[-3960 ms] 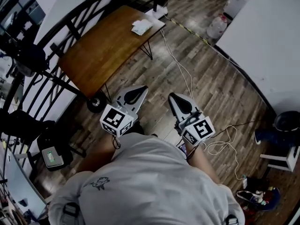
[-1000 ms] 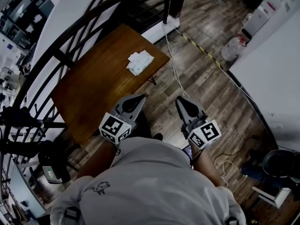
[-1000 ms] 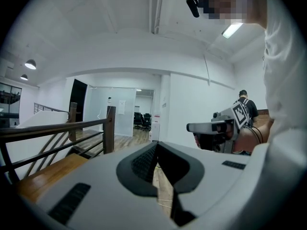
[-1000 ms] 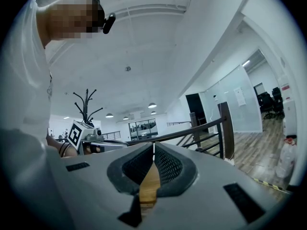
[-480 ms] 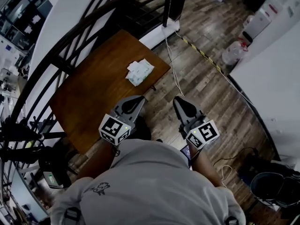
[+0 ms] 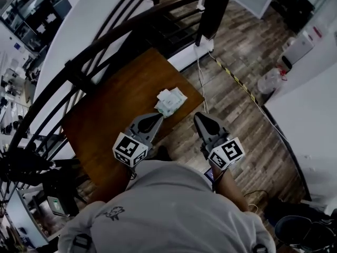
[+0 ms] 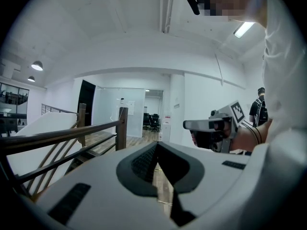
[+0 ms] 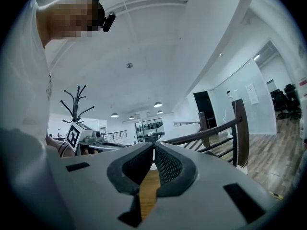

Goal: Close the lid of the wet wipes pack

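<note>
Walk-up nearly done: left claw (image 6: pixel 156 117) and right claw (image 6: pixel 199 118), both closed and empty, are now much closer to the wet wipes pack (image 6: pixel 171 101) at the corner of the desk (image 6: pixel 113 107), so the lid push likely comes next.

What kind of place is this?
Likely an open-plan office or lab loft: dark stair railing, grey-brown wood-plank floor, and a glass-walled room with black office chairs beyond.
</note>
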Demonstrator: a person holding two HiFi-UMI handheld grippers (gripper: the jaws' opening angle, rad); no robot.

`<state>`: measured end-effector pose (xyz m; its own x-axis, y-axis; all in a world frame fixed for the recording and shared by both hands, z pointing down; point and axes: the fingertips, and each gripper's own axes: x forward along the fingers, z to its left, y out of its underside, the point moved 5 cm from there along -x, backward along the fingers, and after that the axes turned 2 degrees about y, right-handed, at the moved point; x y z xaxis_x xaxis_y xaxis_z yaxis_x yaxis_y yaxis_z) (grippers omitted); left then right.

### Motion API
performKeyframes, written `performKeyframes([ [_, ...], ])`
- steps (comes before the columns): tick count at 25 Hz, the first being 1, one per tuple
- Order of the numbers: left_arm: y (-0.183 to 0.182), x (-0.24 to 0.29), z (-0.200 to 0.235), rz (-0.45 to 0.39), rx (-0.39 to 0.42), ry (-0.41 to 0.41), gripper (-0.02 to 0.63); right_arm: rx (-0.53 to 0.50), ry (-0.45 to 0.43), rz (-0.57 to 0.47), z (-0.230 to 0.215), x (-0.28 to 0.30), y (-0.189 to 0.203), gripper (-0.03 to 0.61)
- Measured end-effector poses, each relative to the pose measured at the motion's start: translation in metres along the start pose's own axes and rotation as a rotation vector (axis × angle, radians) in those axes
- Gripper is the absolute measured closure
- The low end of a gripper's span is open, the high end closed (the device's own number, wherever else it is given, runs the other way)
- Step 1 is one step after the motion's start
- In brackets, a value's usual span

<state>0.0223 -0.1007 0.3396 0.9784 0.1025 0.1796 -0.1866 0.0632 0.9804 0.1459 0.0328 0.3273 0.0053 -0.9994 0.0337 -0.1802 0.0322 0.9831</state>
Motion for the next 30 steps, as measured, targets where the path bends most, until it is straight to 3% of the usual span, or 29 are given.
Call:
performKeyframes([
  [11, -0.008, -0.017, 0.07, -0.005, -0.005, -0.075, 0.604, -0.002, -0.1, 0.023, 0.0, 0.096, -0.003, 0.543],
  [19, -0.005, -0.022, 0.097, -0.014, -0.031, -0.213, 0.604, -0.012, -0.251, 0.042, -0.01, 0.146, -0.005, 0.543],
  [30, -0.01, 0.013, 0.118, -0.025, -0.104, -0.41, 0.604, -0.025, -0.454, 0.074, -0.068, 0.201, -0.021, 0.543],
])
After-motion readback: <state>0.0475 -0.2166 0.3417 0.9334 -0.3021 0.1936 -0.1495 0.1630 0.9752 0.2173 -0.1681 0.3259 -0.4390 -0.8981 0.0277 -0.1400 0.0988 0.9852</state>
